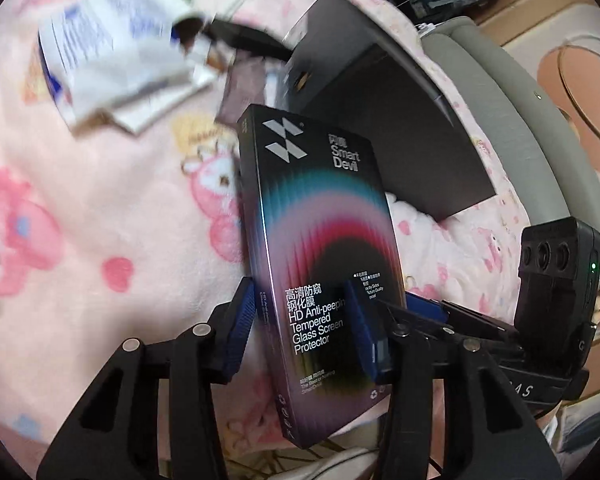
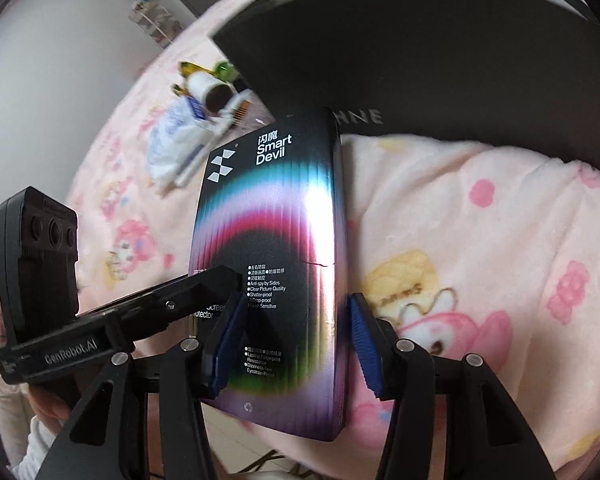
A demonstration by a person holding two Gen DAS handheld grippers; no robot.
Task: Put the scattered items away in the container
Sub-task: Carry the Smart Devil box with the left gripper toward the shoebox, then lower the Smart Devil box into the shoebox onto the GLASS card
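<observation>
A black Smart Devil screen protector box with a rainbow arc is held upright above the pink blanket, and both grippers are shut on its lower part. My left gripper clamps it between blue pads. My right gripper clamps the same box from the other side. The dark open container lies just behind the box, also in the right wrist view. Scattered items lie beyond: a crumpled white wrapper and a white roll.
The pink cartoon blanket covers the bed. A grey padded edge runs along the right. More small packets lie at the far side near the wall. The other gripper's camera block shows in each view.
</observation>
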